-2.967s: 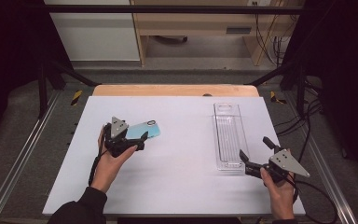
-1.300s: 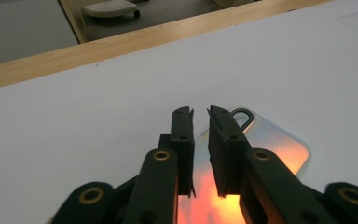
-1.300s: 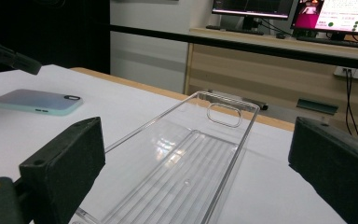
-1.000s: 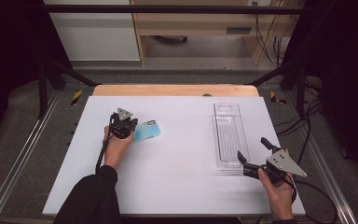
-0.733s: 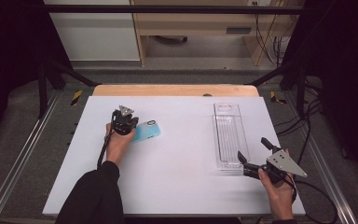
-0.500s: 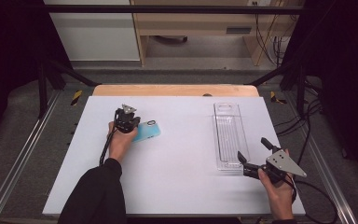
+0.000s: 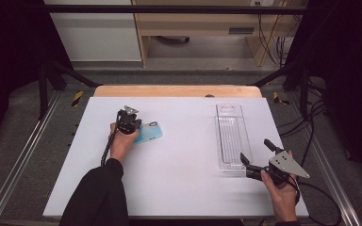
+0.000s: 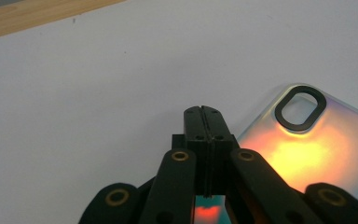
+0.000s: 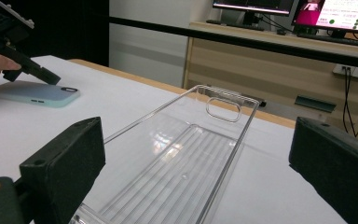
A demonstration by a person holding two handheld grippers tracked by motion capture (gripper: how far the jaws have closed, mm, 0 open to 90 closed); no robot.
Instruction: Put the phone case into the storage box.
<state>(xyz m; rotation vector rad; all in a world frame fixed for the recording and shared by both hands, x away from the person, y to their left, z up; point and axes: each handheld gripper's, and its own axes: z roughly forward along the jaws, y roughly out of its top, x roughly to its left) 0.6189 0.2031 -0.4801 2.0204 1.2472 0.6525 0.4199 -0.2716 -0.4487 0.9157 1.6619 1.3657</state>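
Left tongs (image 8: pixel 204 112) clenched tight with nothing pinched, tips over the edge of the light blue phone case (image 7: pixel 148 133) lying flat, left of middle on the white counter (image 7: pixel 179 188); touching or not, hard to say. Right tongs (image 7: pixel 253 157) spread wide at the near end of a clear plastic tray (image 7: pixel 231 136). Open counter between case and tray.

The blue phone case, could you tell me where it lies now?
In the high view the blue phone case lies flat left of centre on the white table, under the left claw.
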